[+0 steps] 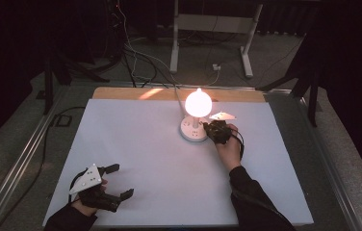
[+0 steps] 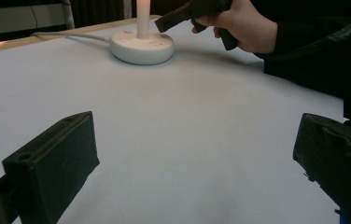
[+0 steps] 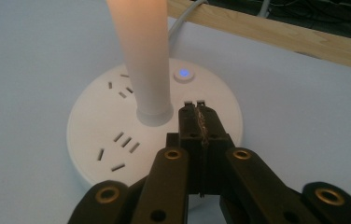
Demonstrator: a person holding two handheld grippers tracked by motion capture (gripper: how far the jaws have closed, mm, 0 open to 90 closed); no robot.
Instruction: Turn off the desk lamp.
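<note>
High view gives me the whole worktop (image 1: 121, 144), covered with a white sheet. On it, a little behind the middle, stands the lamp (image 1: 198, 102), and it is lit. Its round white base (image 1: 193, 130) lies flat on the sheet, and the long axis of the lamp goes straight up: the stem (image 3: 142, 60) rises from the middle of the base and the glowing globe points at the ceiling. A white cable (image 2: 71, 36) leaves the base toward the far wooden edge of the worktop.

My right gripper (image 1: 216, 131) is just beside the base, on its right side. In the right gripper view its fingers (image 3: 190, 126) are pressed together with nothing between them, and their tips are over the top of the base, close to the stem and near the small button (image 3: 184, 73) that shines blue. I cannot tell if the tips touch the plastic.

My left gripper (image 1: 116, 181) is near the front left corner of the worktop, well apart from the lamp. In the left gripper view its fingers (image 2: 52, 163) are spread wide, over bare sheet and holding nothing.
</note>
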